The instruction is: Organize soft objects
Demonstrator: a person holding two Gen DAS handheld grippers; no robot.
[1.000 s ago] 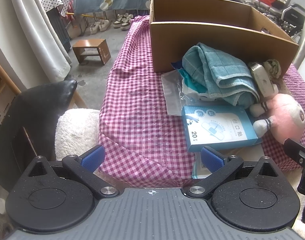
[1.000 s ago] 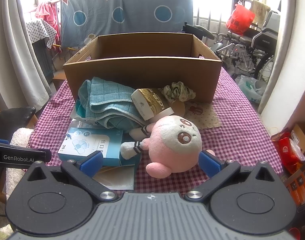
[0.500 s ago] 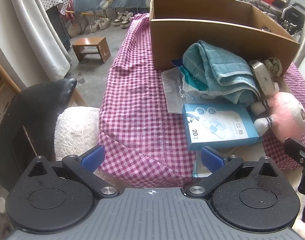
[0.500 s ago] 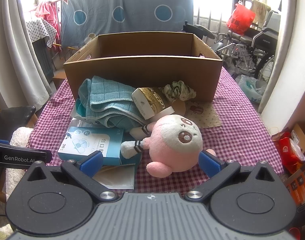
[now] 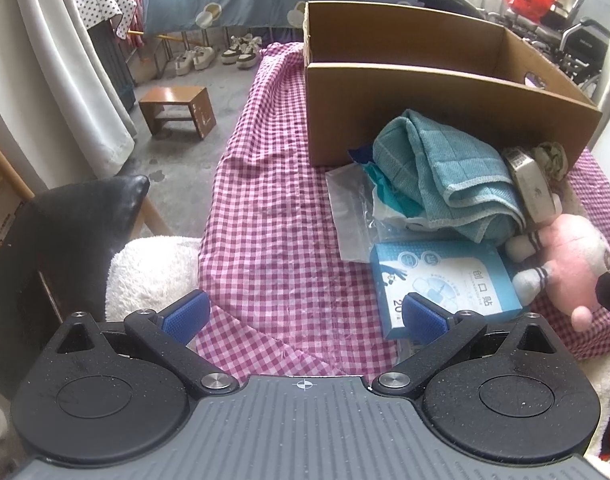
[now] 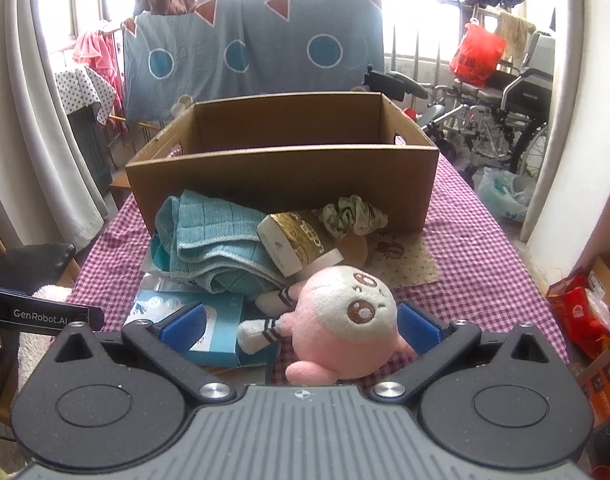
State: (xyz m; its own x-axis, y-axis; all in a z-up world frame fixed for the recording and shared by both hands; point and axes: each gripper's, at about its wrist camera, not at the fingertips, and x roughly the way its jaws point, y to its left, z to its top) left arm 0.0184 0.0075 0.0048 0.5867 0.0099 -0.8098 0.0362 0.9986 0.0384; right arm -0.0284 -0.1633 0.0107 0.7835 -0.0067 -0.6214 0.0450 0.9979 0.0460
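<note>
A pink plush toy (image 6: 345, 320) lies on the checked tablecloth, right between the blue pads of my open right gripper (image 6: 301, 326); the pads stand apart from it. The same pink plush toy (image 5: 565, 256) shows at the right edge of the left wrist view. Behind it lie a folded teal towel (image 6: 217, 244), a gold-wrapped pack (image 6: 297, 240) and a green-white scrunchie (image 6: 353, 214). An open cardboard box (image 6: 281, 176) stands at the back. My left gripper (image 5: 305, 316) is open over the cloth, its right pad by a blue paper box (image 5: 445, 280).
A clear plastic bag (image 5: 353, 208) lies under the towel (image 5: 445, 176). A black chair (image 5: 65, 232) with a white fleece cushion (image 5: 149, 272) stands left of the table. A wooden stool (image 5: 177, 112) and shoes are on the floor. Wheelchairs (image 6: 505, 120) stand at the back right.
My right gripper has moved forward, so the plush toy now sits between its pads. The left gripper has shifted slightly forward towards the blue box. Both stay open.
</note>
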